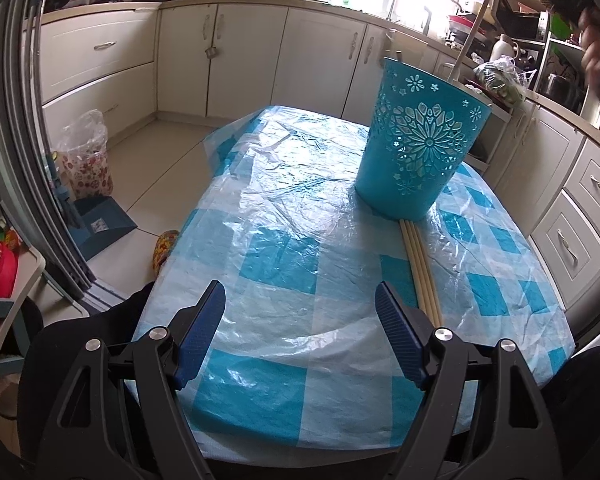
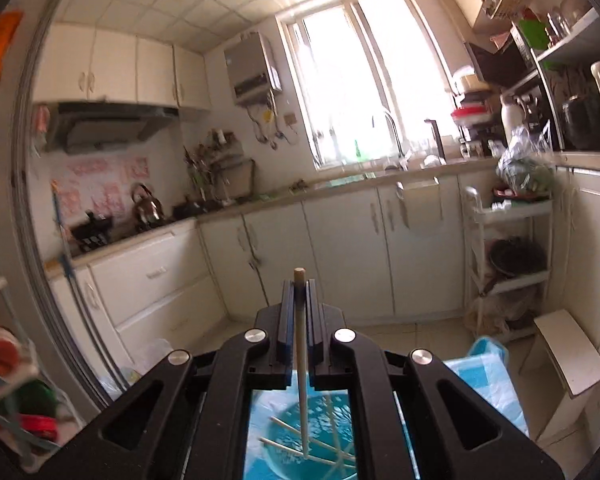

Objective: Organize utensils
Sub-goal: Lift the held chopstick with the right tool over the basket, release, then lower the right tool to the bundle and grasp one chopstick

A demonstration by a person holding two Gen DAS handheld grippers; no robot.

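Note:
A teal cut-out utensil holder (image 1: 420, 140) stands on the table at the right. Three wooden chopsticks (image 1: 422, 268) lie side by side on the cloth in front of it. My left gripper (image 1: 300, 316) is open and empty, low over the near table edge, with the chopsticks just right of its right finger. My right gripper (image 2: 299, 292) is shut on one chopstick (image 2: 301, 360), held upright high above the holder (image 2: 300, 444). The chopstick's lower end hangs in the holder's mouth, where several other chopsticks lie.
The table carries a blue and white checked cloth under clear plastic (image 1: 284, 208). White cabinets (image 1: 256, 56) run behind and to the right. A floral bin (image 1: 86, 160) and a blue dustpan (image 1: 100, 224) stand on the floor at left. A white rack (image 2: 508, 248) stands at right.

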